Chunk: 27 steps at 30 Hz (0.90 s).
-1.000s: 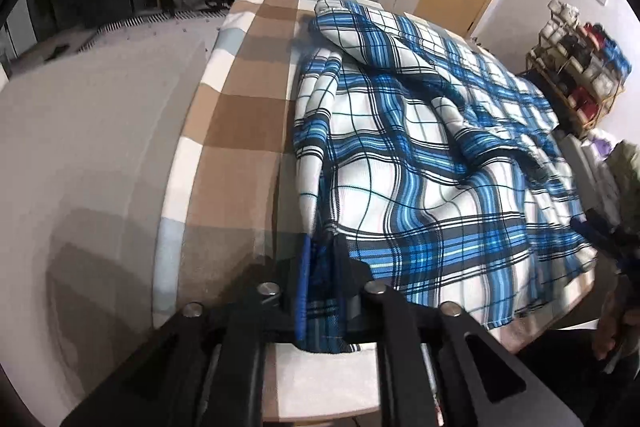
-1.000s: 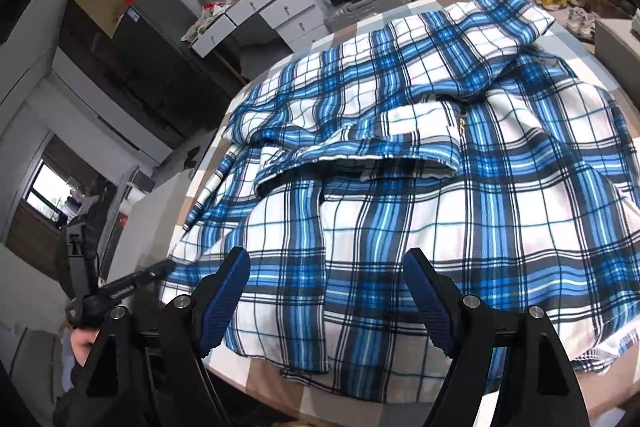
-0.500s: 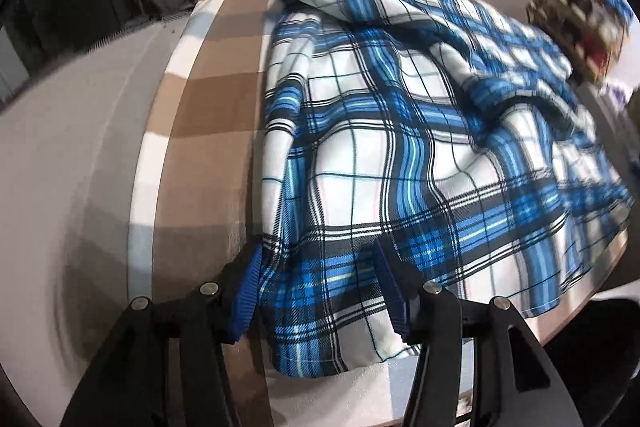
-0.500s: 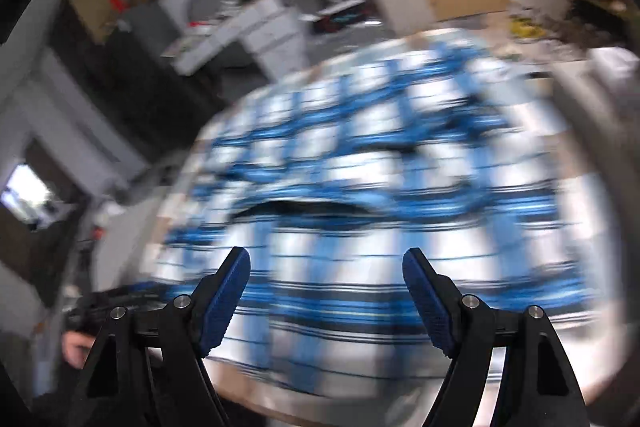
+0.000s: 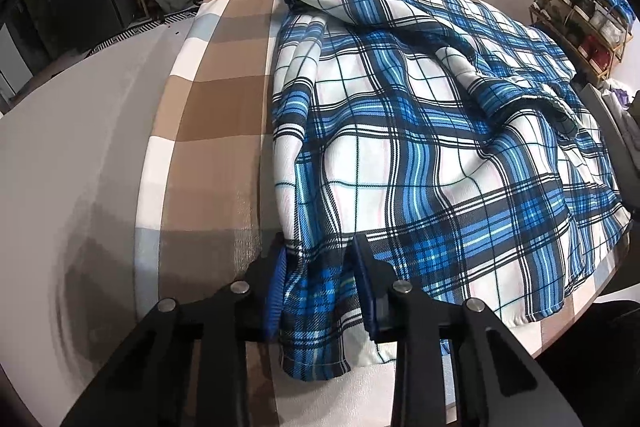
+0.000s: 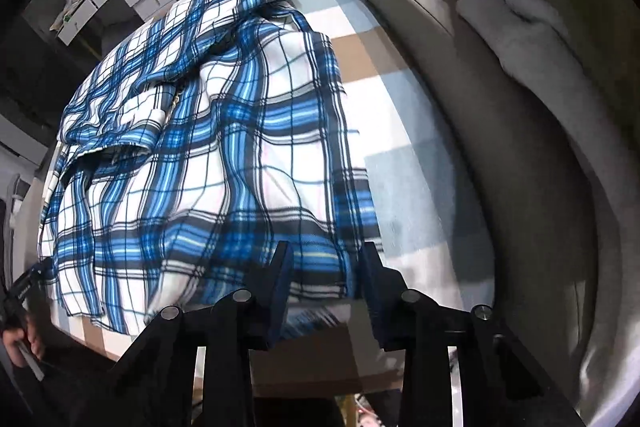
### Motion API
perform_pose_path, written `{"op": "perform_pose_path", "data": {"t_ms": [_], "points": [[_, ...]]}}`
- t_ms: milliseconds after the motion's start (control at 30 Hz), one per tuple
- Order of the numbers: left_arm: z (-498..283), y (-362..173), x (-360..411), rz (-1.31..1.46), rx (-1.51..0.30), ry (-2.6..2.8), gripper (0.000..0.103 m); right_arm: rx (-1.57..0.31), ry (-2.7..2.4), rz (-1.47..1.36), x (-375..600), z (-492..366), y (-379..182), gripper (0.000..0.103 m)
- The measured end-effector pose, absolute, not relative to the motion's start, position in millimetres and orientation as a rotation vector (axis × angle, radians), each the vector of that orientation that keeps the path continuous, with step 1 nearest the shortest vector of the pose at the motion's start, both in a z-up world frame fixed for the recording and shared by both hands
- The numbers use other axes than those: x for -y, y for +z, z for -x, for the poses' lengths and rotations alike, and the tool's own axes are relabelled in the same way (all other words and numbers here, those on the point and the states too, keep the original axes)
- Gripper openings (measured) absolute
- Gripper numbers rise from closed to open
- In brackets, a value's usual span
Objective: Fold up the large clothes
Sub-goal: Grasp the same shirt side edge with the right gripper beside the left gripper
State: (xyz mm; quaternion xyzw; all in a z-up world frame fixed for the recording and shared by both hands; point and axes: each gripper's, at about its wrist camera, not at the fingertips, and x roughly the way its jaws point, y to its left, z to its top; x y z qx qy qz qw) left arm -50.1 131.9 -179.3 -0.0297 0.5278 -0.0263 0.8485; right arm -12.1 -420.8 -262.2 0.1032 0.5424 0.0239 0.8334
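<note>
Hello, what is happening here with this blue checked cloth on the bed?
A person is folding a large blue plaid garment spread on a checked bedcover, with a handheld gripper in each hand. The left gripper has one near corner of the hem bunched between its fingers, and its jaws have just been closing. The right gripper stands over the other near corner, cloth between its fingers, its jaws also just closing. No fold is made yet.
</note>
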Motion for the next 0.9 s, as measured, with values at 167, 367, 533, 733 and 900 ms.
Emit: {"op": "perform_pose_path", "data": {"t_ms": [167,367,533,733,900], "points": [[51,-180,-129,0.037,-1.109,-0.048,0.025,-1.173,0.066,-0.135,418,23,-260,0.024],[52,-180,-128,0.029,-1.106,-0.045,0.025,-1.049,0.022,-0.179,433,22,-230,0.075],[52,-180,-127,0.027,-1.104,-0.040,0.025,-1.106,-0.025,-0.094,424,-6,-251,0.065],[52,-180,-125,0.008,-1.099,-0.037,0.026,-1.081,-0.011,-0.058,417,-6,-267,0.046],[52,-180,-125,0.008,-1.097,-0.037,0.026,-1.044,0.073,-0.073,408,5,-257,0.003]]}}
